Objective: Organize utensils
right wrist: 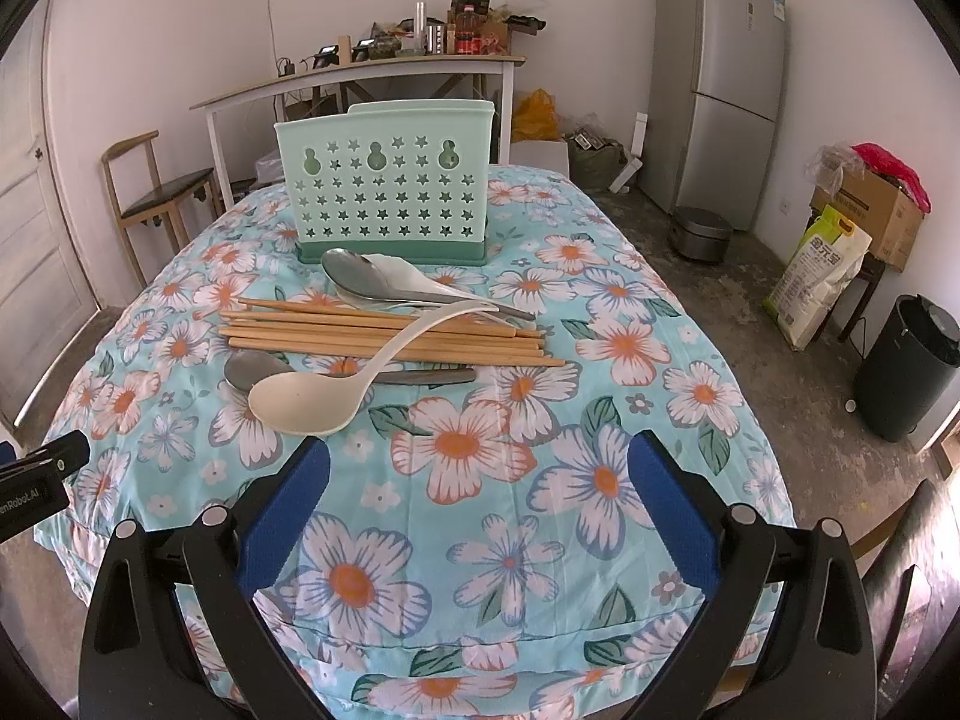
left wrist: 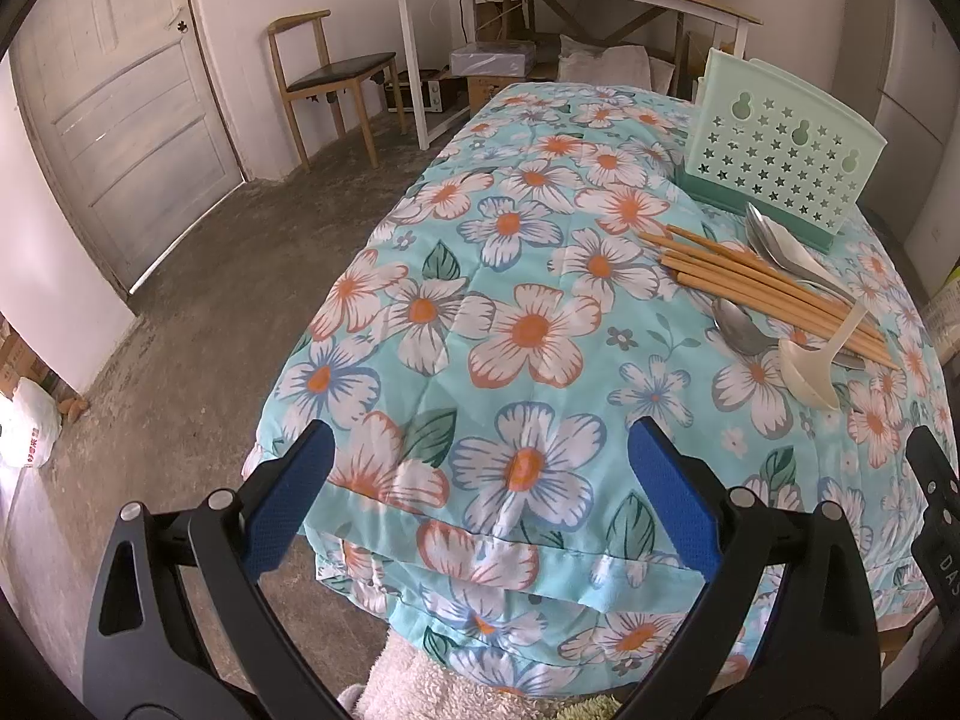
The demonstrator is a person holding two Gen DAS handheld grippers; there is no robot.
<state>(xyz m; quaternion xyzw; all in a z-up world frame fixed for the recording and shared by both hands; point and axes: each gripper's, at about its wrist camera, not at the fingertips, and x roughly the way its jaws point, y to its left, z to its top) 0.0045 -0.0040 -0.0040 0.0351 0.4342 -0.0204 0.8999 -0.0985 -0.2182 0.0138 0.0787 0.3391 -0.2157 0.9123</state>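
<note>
Left tongs (left wrist: 480, 504) wide, holding nothing, over near edge of desk (left wrist: 456, 276) with flower cloth. Right tongs (right wrist: 480, 504) also wide, holding nothing, over near edge. Green holder (right wrist: 390, 180) upright at far end of desk. Just in front of holder: metal spoons (right wrist: 360, 276), bundle of chopsticks (right wrist: 384, 339) lying flat, white ladle (right wrist: 306, 399) across chopsticks, bowl nearest to right tongs. One grey spoon (right wrist: 252, 369) partly under chopsticks.

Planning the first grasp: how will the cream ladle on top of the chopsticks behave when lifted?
The cream ladle looks like rigid plastic, so probably light and stiff. Its handle lies across the chopsticks, so lifting may roll them. The curved, smooth handle could pivot in the jaws, with the bowl swinging down.
</note>
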